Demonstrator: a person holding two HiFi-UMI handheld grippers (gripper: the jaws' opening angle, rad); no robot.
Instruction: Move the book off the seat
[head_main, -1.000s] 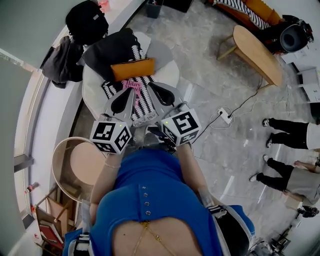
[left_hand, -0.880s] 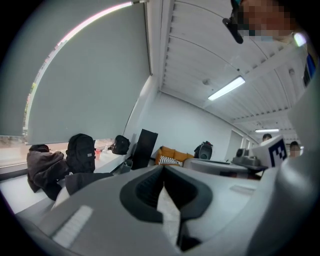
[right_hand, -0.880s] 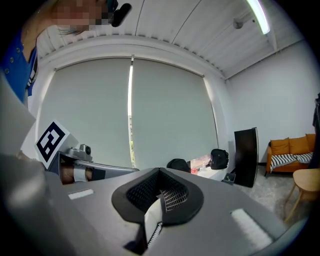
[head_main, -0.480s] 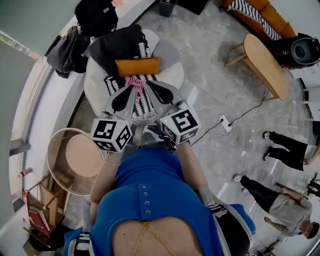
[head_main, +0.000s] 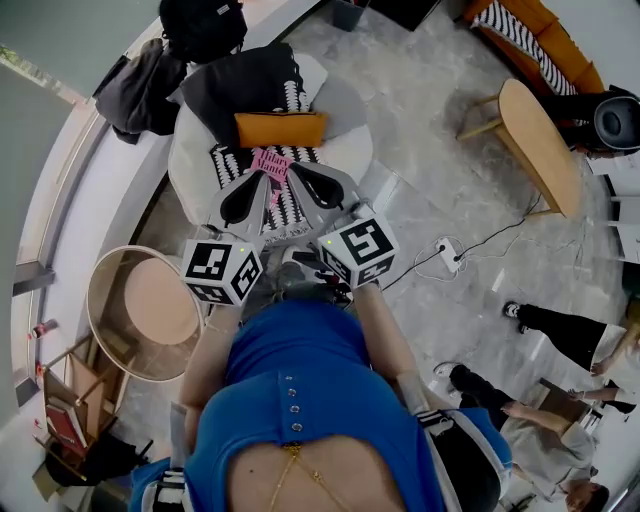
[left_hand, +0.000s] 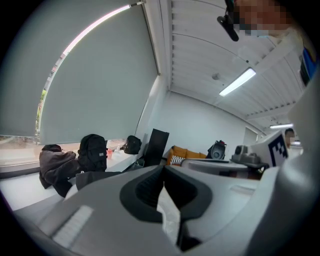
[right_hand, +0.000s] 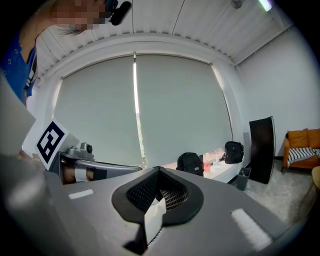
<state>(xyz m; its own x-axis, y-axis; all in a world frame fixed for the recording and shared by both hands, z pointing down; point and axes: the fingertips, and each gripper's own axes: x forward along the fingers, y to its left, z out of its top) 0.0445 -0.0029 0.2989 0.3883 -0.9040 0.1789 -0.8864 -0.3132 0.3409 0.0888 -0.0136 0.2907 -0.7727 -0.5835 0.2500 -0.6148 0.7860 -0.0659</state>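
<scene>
A book (head_main: 271, 164) with a black-and-white striped cover and pink title lies on the white round seat (head_main: 190, 165), just below an orange oblong cushion (head_main: 280, 129) and a black garment (head_main: 240, 90). Both grippers hover over the near part of the seat, tips close together above the book's lower end. My left gripper (head_main: 262, 183) is shut with nothing in it, and my right gripper (head_main: 296, 177) is shut and empty too. The left gripper view shows its jaws (left_hand: 163, 169) pressed together, aimed across the room. The right gripper view shows the same (right_hand: 158, 171).
A round wooden side table (head_main: 108, 283) stands left of me. A wooden coffee table (head_main: 535, 135) and an orange sofa (head_main: 560, 45) are at the right. A power strip (head_main: 449, 252) with cable lies on the floor. People (head_main: 560, 335) walk at the right. A backpack (head_main: 200, 20) sits on the sill.
Both grippers have stayed shut over the seat, hardly moving. The view has tilted a little, and the people at the right have walked toward the lower edge.
</scene>
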